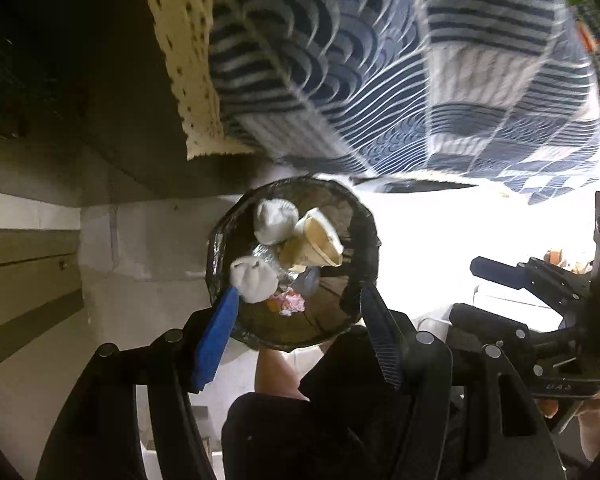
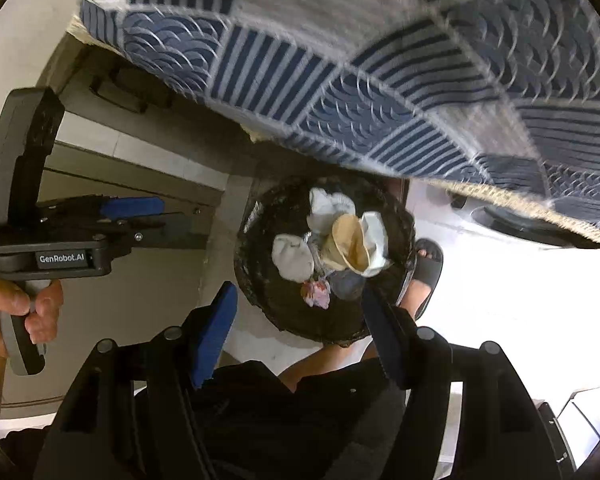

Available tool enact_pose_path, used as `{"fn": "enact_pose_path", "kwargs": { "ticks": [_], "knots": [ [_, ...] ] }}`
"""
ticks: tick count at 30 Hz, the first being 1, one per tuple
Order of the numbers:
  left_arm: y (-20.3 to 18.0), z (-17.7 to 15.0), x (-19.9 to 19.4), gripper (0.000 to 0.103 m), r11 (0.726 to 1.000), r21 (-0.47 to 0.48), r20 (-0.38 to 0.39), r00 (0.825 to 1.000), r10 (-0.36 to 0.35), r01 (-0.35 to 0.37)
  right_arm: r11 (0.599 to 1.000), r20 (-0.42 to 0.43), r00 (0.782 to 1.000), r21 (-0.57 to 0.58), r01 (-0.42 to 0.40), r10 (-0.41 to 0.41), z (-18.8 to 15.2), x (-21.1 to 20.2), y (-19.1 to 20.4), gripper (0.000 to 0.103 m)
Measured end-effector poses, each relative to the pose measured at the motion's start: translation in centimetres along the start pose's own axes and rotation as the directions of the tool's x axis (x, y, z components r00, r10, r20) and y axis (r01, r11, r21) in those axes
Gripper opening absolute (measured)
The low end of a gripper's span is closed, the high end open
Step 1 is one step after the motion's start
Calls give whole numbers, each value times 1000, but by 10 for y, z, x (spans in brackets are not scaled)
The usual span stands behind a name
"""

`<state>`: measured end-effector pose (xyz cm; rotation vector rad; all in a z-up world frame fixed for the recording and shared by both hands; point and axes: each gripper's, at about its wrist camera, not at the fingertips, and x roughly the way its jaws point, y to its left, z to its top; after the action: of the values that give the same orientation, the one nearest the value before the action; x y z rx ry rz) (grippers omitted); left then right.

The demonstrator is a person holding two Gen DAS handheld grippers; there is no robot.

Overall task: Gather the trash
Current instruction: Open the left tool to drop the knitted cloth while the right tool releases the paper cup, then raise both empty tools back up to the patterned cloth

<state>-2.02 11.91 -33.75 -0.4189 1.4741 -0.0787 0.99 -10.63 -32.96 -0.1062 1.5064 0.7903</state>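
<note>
Bin (image 1: 364,240): round, black-lined, on the floor beside the table's patterned cloth (image 1: 380,60)
Contents: 2 white crumpled wads (image 1: 275,219), 1 paper cup (image 1: 320,240), 1 pink wrapper (image 1: 292,302), foil scrap beneath
Left gripper (image 1: 296,300): above the bin, jaws parted, nothing between them
Right gripper (image 2: 300,300): above the bin, jaws parted, empty
Done: several pieces of trash lie inside the bin
Left: likely more on the table; its top is not visible, so cannot tell
</note>
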Motion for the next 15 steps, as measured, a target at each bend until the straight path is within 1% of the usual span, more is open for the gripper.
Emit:
{"fn": "enact_pose_path", "kwargs": {
  "ticks": [2, 6, 12, 15],
  "knots": [
    [-1, -2, -12, 61, 1000, 8, 24, 1000, -2, 2, 1000, 30, 1000, 4, 4, -4, 1, -15, 5, 69],
    [-6, -5, -42, 61, 1000, 17, 106, 994, -23, 22, 1000, 63, 998, 17, 10, -11, -1, -35, 12, 71],
    [-15, -4, -77, 61, 998, 41, 171, 984, -49, 43, 999, 116, 993, 46, 20, -26, -6, -65, 18, 73],
    [-17, -4, -95, 62, 997, 46, 202, 976, -74, 66, 997, 172, 985, 78, 4, -18, -4, -86, 19, 80]
  ]
}}
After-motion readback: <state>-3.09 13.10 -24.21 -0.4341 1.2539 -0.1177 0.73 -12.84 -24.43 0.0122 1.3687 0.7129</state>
